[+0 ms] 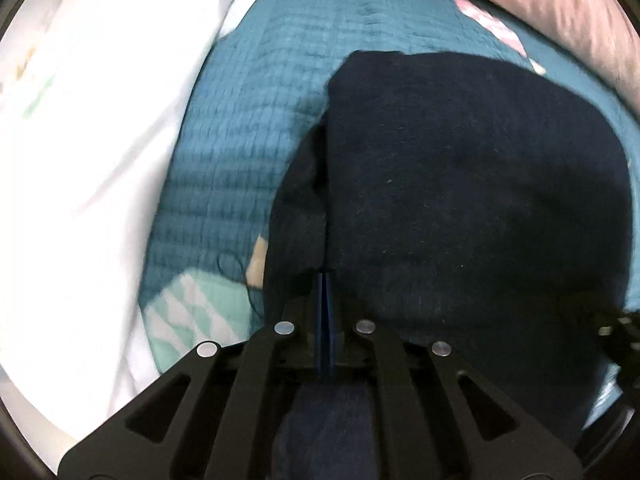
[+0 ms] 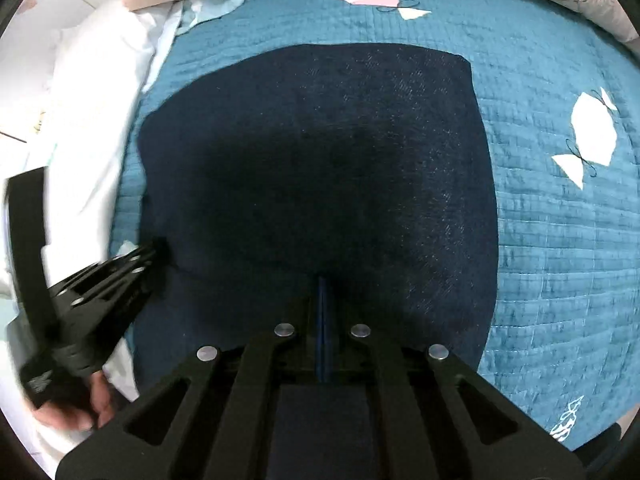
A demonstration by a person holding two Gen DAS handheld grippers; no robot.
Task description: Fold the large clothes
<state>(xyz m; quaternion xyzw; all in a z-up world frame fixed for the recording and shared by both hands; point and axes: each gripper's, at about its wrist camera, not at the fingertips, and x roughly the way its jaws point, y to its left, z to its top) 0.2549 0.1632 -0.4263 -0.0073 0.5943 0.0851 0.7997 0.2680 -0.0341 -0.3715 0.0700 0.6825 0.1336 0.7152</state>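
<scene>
A large dark navy garment lies folded into a rough rectangle on a teal quilt. It also shows in the left wrist view, with a folded layer edge on its left side. My left gripper is shut on the garment's near left edge; it shows at the left of the right wrist view. My right gripper is shut on the garment's near edge, with dark cloth running back between its fingers.
A white sheet or duvet lies along the left of the quilt. A pink pillow lies at the back. The teal quilt has fish patches. A mint patterned cloth lies near my left gripper.
</scene>
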